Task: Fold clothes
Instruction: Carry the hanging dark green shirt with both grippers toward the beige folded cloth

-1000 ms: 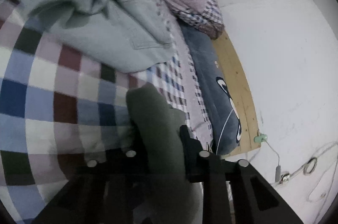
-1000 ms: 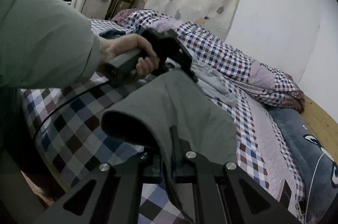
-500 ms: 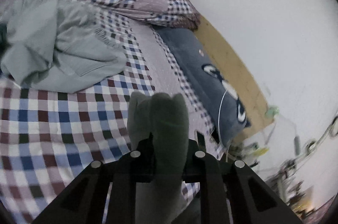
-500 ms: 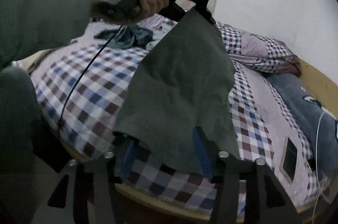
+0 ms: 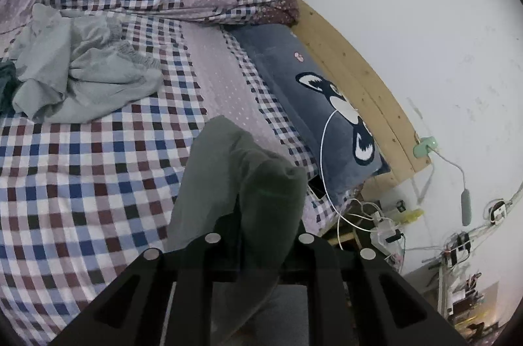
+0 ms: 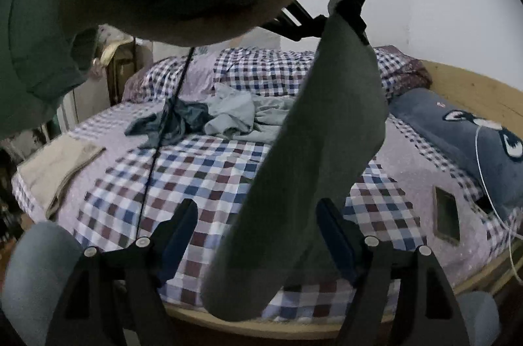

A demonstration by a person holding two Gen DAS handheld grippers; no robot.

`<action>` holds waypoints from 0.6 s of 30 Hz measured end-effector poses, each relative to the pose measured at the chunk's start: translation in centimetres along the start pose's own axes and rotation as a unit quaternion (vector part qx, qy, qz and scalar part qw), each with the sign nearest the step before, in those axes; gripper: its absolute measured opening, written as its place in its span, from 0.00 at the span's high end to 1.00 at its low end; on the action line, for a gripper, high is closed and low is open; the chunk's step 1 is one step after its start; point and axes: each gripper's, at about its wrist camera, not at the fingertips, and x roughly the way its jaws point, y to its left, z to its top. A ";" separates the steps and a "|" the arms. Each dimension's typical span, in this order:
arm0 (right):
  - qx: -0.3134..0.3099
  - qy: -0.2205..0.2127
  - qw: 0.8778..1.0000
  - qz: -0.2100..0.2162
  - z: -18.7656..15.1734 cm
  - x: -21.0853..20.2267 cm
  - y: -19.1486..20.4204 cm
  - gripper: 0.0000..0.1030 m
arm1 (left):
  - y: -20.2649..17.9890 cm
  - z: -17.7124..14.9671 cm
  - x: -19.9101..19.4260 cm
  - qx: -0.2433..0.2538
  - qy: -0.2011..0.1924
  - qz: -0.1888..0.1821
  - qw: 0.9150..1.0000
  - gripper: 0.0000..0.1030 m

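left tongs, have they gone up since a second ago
Yes. In the right wrist view the left tongs have risen from bed level to above the checked duvet, lifting the grey-green garment.

Bed (image 6: 202, 179) with checkered sheet fills mid-frame, right wrist view. Pale grey-blue garment heap (image 6: 238, 114) lies crumpled at centre, touching a dark teal garment (image 6: 170, 123) to its left. Folded beige cloth (image 6: 55, 169) at left edge. Checkered duvet (image 6: 261, 68) bunched along the far side. Dark blue pillow (image 6: 457, 137) at right; phone (image 6: 446, 217) flat just beside it.
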 end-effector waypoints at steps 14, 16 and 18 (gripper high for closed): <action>0.075 0.033 0.989 -0.122 0.4 1.7 -0.2 0.23 | -3.7 -0.7 1.2 -0.051 0.008 0.018 0.998 0.87; 0.083 0.049 0.986 -0.134 0.4 2.6 0.1 0.23 | -4.0 -0.7 1.1 -0.051 0.012 0.018 0.998 0.87; 0.079 0.055 0.984 -0.150 0.3 3.4 0.2 0.23 | -4.3 -0.8 1.0 -0.049 0.014 0.019 0.999 0.87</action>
